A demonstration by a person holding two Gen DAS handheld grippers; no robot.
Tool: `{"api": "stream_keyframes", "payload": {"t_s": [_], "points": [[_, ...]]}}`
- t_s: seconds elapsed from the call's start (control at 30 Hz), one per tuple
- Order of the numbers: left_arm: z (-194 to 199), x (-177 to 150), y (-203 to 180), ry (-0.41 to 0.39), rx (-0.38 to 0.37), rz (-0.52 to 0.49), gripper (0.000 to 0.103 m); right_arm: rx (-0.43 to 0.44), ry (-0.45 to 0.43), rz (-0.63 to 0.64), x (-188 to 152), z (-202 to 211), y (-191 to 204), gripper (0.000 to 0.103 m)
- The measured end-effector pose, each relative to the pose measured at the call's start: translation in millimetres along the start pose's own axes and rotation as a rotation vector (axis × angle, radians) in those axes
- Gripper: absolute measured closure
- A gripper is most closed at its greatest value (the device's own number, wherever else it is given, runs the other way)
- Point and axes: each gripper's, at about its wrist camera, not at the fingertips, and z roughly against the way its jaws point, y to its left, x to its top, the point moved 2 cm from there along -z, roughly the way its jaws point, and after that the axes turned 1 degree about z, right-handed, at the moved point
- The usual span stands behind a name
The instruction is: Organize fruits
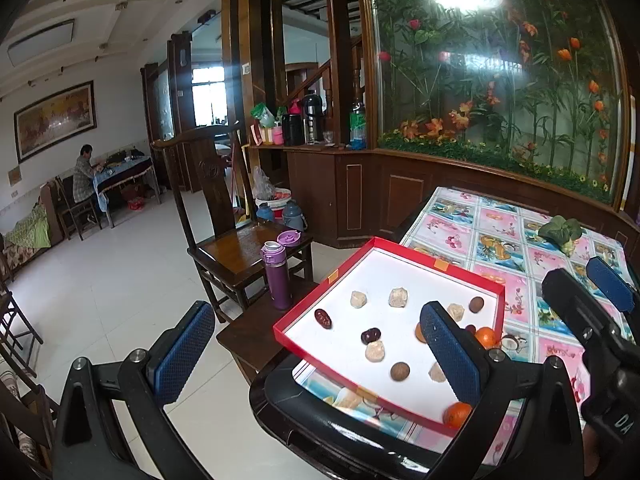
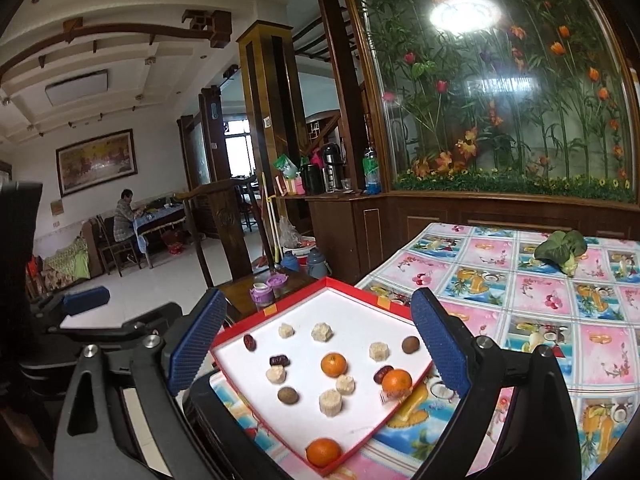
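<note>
A red tray (image 2: 256,416) is set at the table's (image 2: 532,312) near left corner, overhanging the edge. Oranges (image 2: 334,365), dates (image 2: 279,360), brown round fruits (image 2: 288,395) and pale chunks (image 2: 330,401) are scattered in it; sorting appears not yet begun. Both grippers, left (image 1: 316,356) and right (image 2: 316,344), are held wide and empty above it. One fruit must next be chosen and approached. Several fruits are partly hidden in the left view behind a finger.

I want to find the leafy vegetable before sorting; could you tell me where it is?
The leafy green vegetable lies on the fruit-patterned tablecloth at the table's far right, apart from the red tray.
</note>
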Motion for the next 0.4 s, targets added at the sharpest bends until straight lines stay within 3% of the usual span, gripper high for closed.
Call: {"api": "stream_keyframes", "payload": {"t_s": [0.4], "points": [[-38.4, 17.3, -5.6, 0.015, 0.003, -0.032, 0.000, 0.009, 0.057, -0.053, 10.5, -53.2, -14.5, 0.009]]}}
